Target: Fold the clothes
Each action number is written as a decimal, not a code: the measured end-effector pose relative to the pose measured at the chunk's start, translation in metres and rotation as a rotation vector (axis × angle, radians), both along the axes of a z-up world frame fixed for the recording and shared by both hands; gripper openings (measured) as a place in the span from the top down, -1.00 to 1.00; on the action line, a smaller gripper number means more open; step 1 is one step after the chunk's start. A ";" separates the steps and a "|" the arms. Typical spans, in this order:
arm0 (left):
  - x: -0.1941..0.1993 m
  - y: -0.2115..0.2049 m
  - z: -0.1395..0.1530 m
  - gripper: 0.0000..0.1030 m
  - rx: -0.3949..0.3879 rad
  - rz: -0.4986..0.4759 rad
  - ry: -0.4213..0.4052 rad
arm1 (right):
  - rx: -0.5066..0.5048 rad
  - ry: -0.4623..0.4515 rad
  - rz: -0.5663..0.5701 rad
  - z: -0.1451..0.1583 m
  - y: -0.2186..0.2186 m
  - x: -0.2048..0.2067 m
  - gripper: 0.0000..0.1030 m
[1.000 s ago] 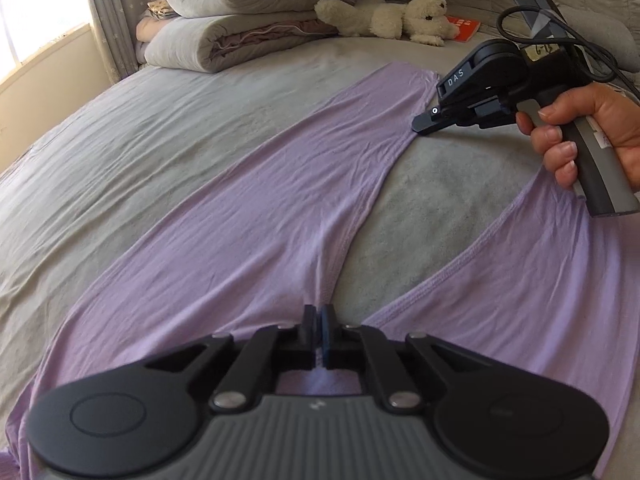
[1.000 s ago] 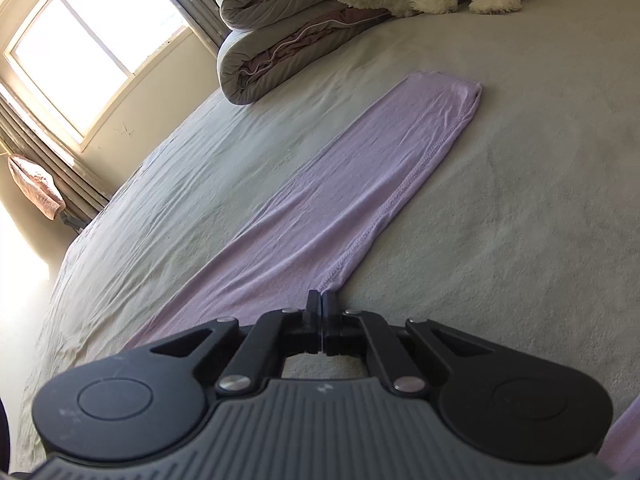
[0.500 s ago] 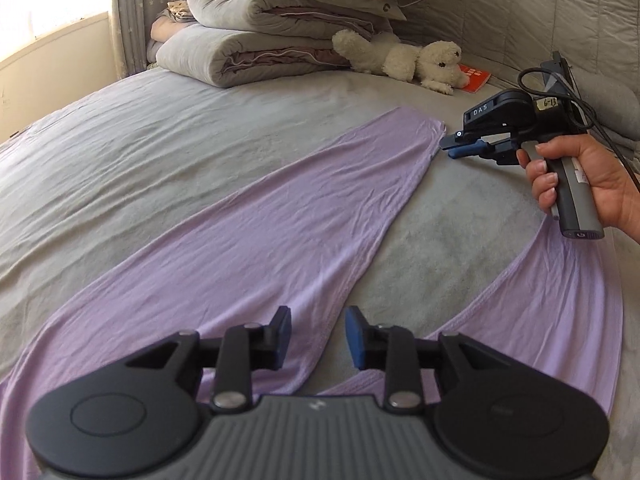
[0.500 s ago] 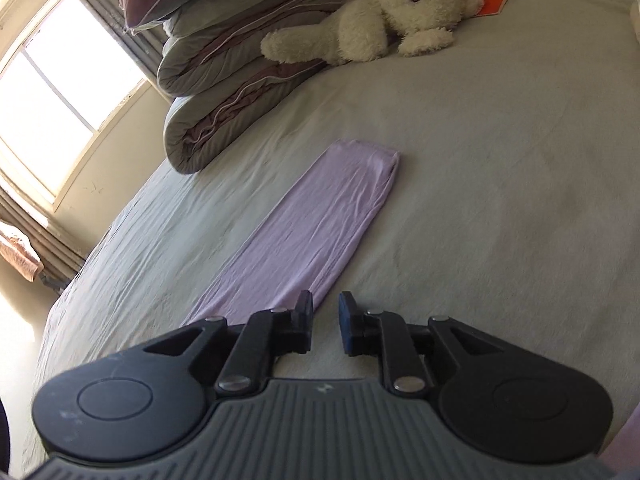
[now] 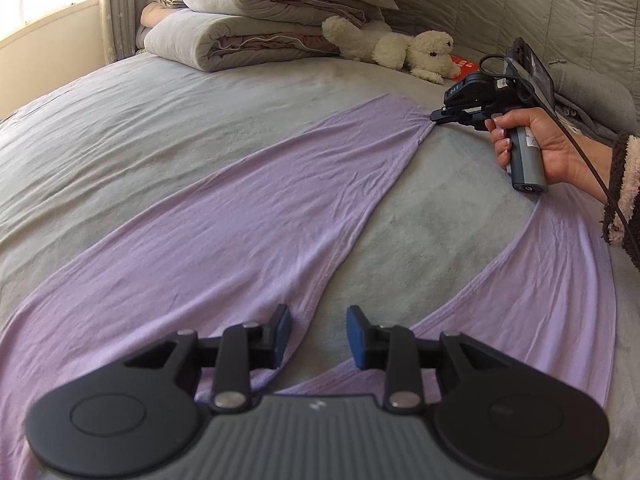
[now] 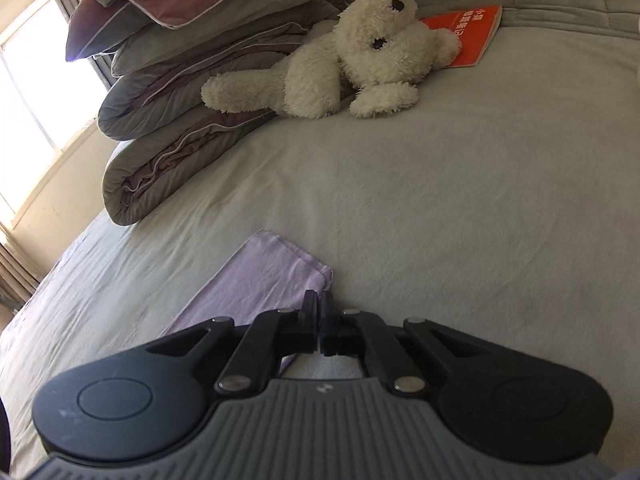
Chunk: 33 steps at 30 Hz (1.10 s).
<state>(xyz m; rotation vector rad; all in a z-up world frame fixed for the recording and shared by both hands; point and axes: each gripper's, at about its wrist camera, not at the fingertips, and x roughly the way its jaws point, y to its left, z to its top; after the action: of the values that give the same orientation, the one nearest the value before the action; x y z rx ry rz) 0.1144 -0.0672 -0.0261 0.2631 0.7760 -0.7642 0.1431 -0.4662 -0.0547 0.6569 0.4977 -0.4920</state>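
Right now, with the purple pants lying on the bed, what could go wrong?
The right gripper pinches only a small corner of the purple pants at the leg's end, so the thin fabric might slip out when it pulls.
The left gripper is open and holds nothing, so the near part could drag and wrinkle.
The teddy bear lies just ahead, so a far swing might bump it.

Garment lies flat on bed, running from lower left of the frame to upper right. Folded bedding stack sits at upper centre, behind it. Plush toy lies right of stack, partly on a booklet.
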 end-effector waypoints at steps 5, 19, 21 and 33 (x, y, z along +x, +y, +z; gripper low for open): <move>-0.007 0.011 0.011 0.14 -0.031 0.029 -0.007 | -0.021 0.010 0.008 0.010 0.019 -0.003 0.27; -0.016 0.106 0.043 -0.13 0.013 0.348 -0.086 | -0.034 -0.035 0.192 0.045 0.106 -0.011 0.10; -0.014 0.125 0.045 -0.13 0.025 0.406 -0.094 | -0.033 -0.039 0.222 0.047 0.120 -0.013 0.10; -0.005 0.222 0.031 -0.25 0.052 0.765 -0.124 | -0.067 -0.028 0.409 0.055 0.209 -0.011 0.00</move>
<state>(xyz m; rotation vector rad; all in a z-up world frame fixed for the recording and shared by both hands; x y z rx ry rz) 0.1090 0.1552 0.0050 0.0439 0.7048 -0.0055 0.1323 -0.2569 0.0002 0.4798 0.5701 -0.1129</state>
